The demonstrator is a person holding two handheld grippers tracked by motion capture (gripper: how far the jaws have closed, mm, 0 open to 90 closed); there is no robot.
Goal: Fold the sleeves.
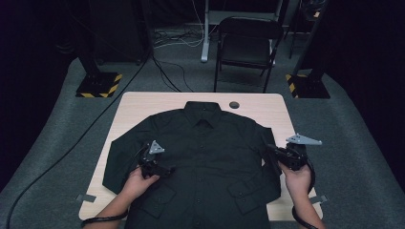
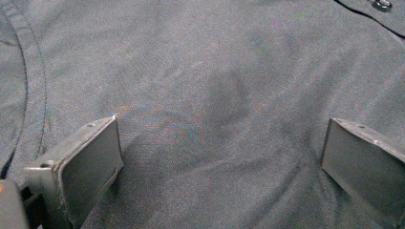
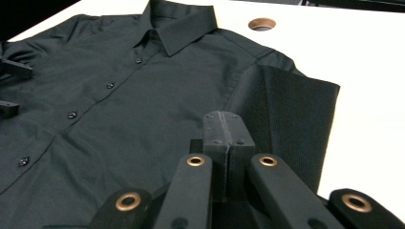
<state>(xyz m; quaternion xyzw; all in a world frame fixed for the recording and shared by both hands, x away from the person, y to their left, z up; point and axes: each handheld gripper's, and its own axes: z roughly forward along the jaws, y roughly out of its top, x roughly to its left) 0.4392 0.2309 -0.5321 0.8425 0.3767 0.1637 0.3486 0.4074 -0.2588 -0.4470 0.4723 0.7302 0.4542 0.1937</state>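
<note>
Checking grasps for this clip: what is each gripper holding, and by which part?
The right gripper is shut on the black shirt, pinching its folded-over sleeve fabric. The left gripper holds nothing; its jaws stand open over the shirt front.

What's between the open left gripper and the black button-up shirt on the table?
Nothing visible. The left gripper hangs over the black button-up shirt with its jaws spread wide, bare fabric between them. The right gripper is shut on a raised fold at the shirt's edge.
</note>
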